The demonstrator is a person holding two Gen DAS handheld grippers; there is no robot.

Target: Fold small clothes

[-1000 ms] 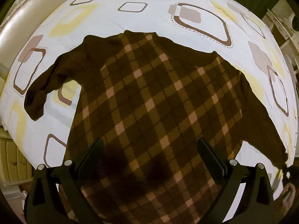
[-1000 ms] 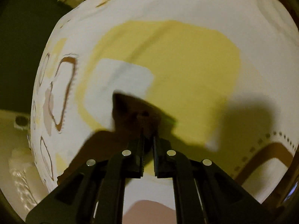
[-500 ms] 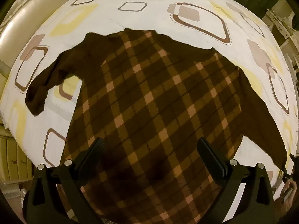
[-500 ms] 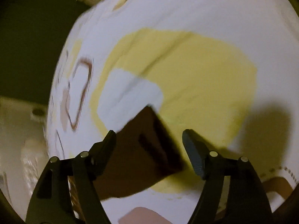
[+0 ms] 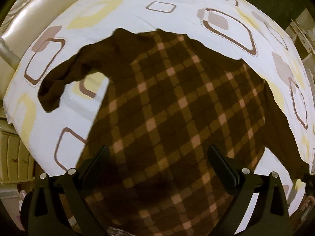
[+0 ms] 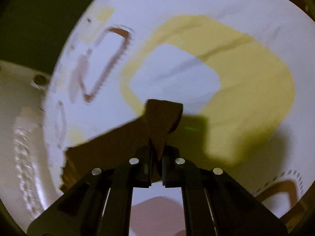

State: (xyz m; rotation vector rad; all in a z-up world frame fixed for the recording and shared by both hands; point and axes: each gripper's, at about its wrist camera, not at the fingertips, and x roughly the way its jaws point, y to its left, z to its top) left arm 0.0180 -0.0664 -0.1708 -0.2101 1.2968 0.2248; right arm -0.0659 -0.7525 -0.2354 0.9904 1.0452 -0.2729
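Nearest me, my right gripper (image 6: 157, 155) is pinching its two fingers (image 6: 144, 165) together on the end of a brown sleeve (image 6: 160, 122), with only a thin strip of cloth between them. The cuff is sticking up and fanning out just past the fingertips, and the rest of the sleeve is trailing down and to the left over the bedsheet (image 6: 246, 74), above a big yellow patch in the print.

My left gripper (image 5: 158, 163) is hanging over the lower part of the shirt (image 5: 177, 108) with its fingers (image 5: 96, 163) spread wide apart, and nothing is sitting between them; I cannot tell whether the tips are touching the fabric. The shirt, dark brown with a pale diamond check, is lying spread flat on the white patterned sheet (image 5: 137, 11), collar at the far end. Its other sleeve (image 5: 65, 80) is lying bent out to the left, while the one I am holding is stretching off to the right edge.
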